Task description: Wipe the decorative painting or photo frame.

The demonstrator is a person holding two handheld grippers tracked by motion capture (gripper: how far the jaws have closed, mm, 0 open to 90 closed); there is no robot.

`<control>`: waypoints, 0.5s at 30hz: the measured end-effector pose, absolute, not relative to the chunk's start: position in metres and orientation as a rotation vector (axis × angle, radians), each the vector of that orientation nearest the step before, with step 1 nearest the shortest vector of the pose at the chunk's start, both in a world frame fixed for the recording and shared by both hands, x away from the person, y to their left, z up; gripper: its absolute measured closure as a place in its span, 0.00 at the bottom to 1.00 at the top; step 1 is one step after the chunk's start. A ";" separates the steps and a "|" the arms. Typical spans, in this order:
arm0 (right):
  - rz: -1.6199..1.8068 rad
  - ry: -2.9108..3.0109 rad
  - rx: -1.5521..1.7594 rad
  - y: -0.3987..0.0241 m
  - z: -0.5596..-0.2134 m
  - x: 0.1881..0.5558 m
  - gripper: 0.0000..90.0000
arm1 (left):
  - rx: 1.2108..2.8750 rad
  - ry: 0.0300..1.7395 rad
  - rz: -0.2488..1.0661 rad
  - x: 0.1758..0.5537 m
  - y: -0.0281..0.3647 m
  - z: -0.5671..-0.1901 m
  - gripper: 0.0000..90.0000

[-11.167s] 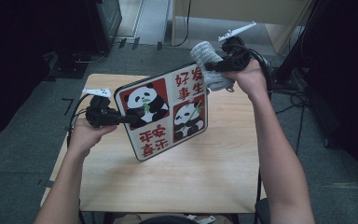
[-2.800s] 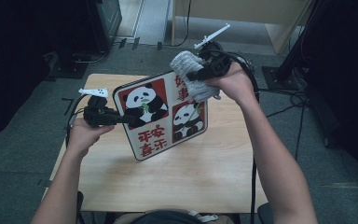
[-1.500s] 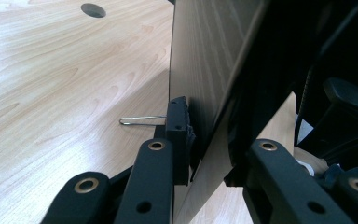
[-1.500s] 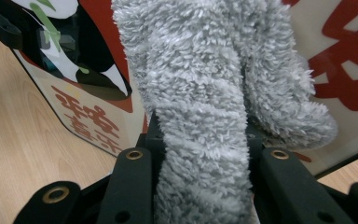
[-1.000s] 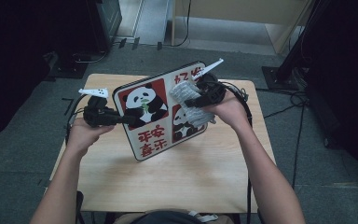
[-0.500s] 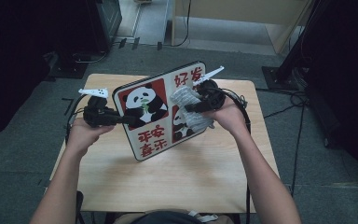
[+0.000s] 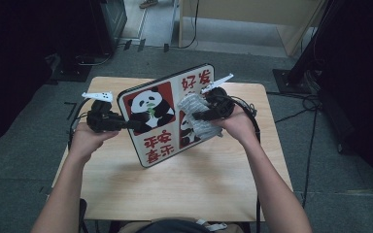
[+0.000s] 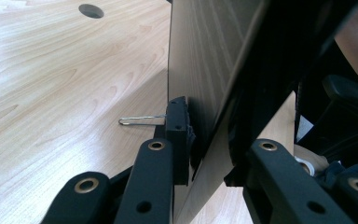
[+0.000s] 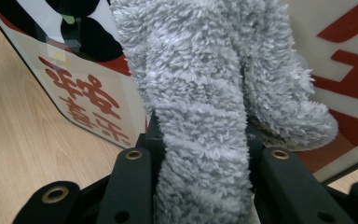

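The left gripper (image 7: 126, 124) clamps the left edge of the tilted square panda-printed board (image 7: 162, 114), propped on the wooden table (image 7: 175, 184). The right gripper (image 7: 194, 116), closed on a fluffy grey cloth (image 9: 200, 116), presses it against the board's face, with unwiped surface lying left and below.

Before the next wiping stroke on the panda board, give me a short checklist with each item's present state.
1. Left claw clamped on the edge of the panda board: ok.
2. Right claw shut on the grey fluffy cloth: ok.
3. Cloth against the printed face: ok; it lies over the lower right panda.
4. Board propped tilted, lower edge near the wooden table: ok.
5. Board's lower edge actually resting on the table: cannot tell.
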State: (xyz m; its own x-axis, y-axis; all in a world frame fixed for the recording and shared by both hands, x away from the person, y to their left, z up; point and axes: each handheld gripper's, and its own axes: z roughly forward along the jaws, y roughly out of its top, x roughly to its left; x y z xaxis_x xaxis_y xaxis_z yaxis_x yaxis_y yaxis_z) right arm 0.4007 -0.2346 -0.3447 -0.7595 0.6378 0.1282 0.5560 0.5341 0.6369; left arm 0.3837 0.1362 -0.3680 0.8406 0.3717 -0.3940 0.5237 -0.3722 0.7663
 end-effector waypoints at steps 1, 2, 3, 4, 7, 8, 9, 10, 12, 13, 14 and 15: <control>1.032 2.647 1.034 -0.235 -0.345 0.401 0.75 | 2.003 0.659 -0.188 0.384 0.136 -0.368 0.86; 1.030 2.647 1.034 -0.235 -0.346 0.400 0.75 | 2.003 0.659 -0.189 0.384 0.136 -0.368 0.86; 1.028 2.647 1.031 -0.235 -0.346 0.400 0.75 | 2.003 0.659 -0.189 0.384 0.136 -0.368 0.86; 1.025 2.646 1.036 -0.236 -0.347 0.400 0.75 | 2.002 0.659 -0.190 0.384 0.136 -0.368 0.86; 1.022 2.647 1.032 -0.236 -0.350 0.399 0.75 | 2.003 0.659 -0.189 0.384 0.136 -0.368 0.86; 1.022 2.647 1.034 -0.236 -0.351 0.399 0.75 | 2.003 0.659 -0.189 0.384 0.136 -0.368 0.86; 1.020 2.648 1.038 -0.236 -0.352 0.398 0.75 | 2.003 0.659 -0.189 0.384 0.136 -0.368 0.86; 1.024 2.649 1.035 -0.237 -0.354 0.398 0.75 | 2.003 0.659 -0.188 0.384 0.136 -0.368 0.86; 1.024 2.649 1.040 -0.237 -0.357 0.398 0.75 | 2.003 0.659 -0.188 0.384 0.136 -0.368 0.86; 1.028 2.648 1.042 -0.238 -0.359 0.398 0.75 | 2.003 0.659 -0.188 0.384 0.136 -0.368 0.86; 1.031 2.647 1.044 -0.238 -0.361 0.397 0.75 | 2.003 0.659 -0.187 0.384 0.136 -0.368 0.86; 1.035 2.647 1.048 -0.238 -0.362 0.397 0.75 | 2.003 0.659 -0.188 0.384 0.136 -0.368 0.86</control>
State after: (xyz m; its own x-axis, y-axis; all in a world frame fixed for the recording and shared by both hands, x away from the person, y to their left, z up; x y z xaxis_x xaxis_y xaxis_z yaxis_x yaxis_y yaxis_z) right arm 0.3968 -0.2383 -0.3624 -0.7551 0.6410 0.1377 0.5645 0.5288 0.6338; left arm 0.3837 0.1362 -0.3681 0.8409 0.3715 -0.3936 0.5233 -0.3721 0.7666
